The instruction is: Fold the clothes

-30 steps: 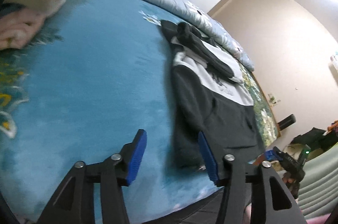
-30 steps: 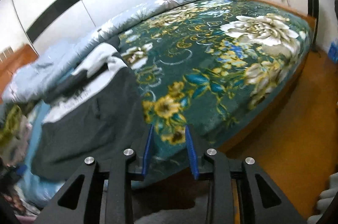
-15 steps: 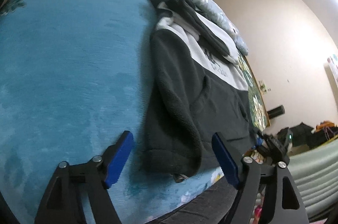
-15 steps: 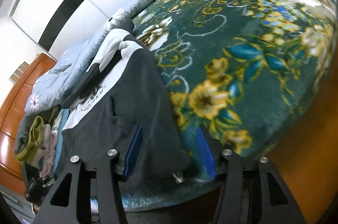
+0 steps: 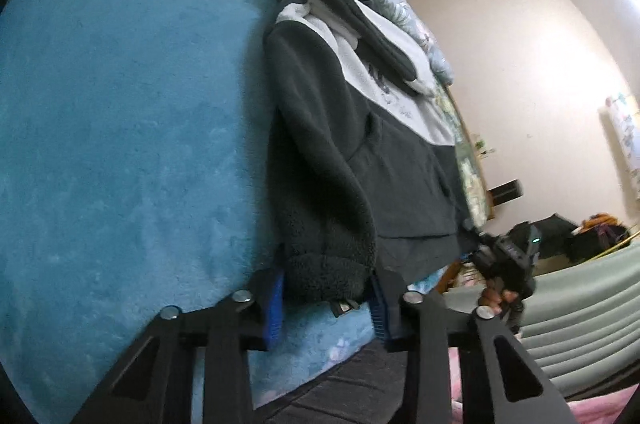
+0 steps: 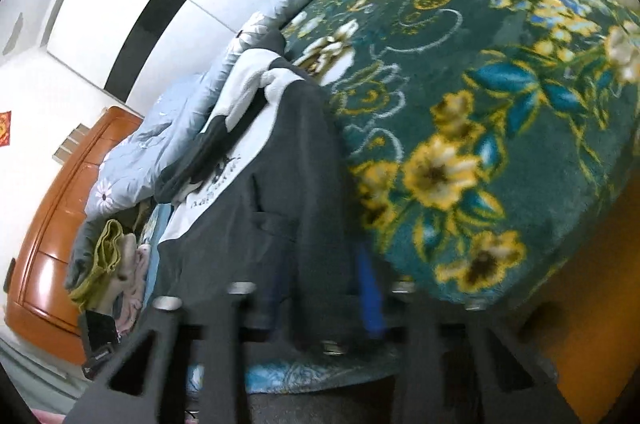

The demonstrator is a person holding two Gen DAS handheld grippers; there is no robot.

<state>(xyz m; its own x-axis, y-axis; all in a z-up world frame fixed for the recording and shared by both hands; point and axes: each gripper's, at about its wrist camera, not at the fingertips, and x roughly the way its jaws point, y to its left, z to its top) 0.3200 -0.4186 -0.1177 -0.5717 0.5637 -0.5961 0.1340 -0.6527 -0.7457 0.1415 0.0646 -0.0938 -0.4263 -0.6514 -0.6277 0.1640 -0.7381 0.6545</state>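
A dark grey and white fleece jacket (image 5: 340,127) lies on the bed, sleeves folded over its white chest. My left gripper (image 5: 326,300) has its blue pads on either side of the jacket's bottom left hem corner, the fleece filling the gap. In the right wrist view the jacket (image 6: 280,183) lies on the bed's left part. My right gripper (image 6: 320,300) is blurred, with its jaws around the bottom right hem corner. The right gripper (image 5: 504,264) and its hand also show in the left wrist view.
A teal blanket (image 5: 120,103) covers the bed's left part and a green floral blanket (image 6: 480,103) the right. A pale blue duvet (image 6: 168,131) lies at the head. A pile of clothes (image 6: 112,264) sits far left. An orange wooden headboard (image 6: 52,244) is behind.
Both grippers have moved forward onto the jacket's bottom hem corners and narrowed around the fabric. The right view has become blurred with motion.
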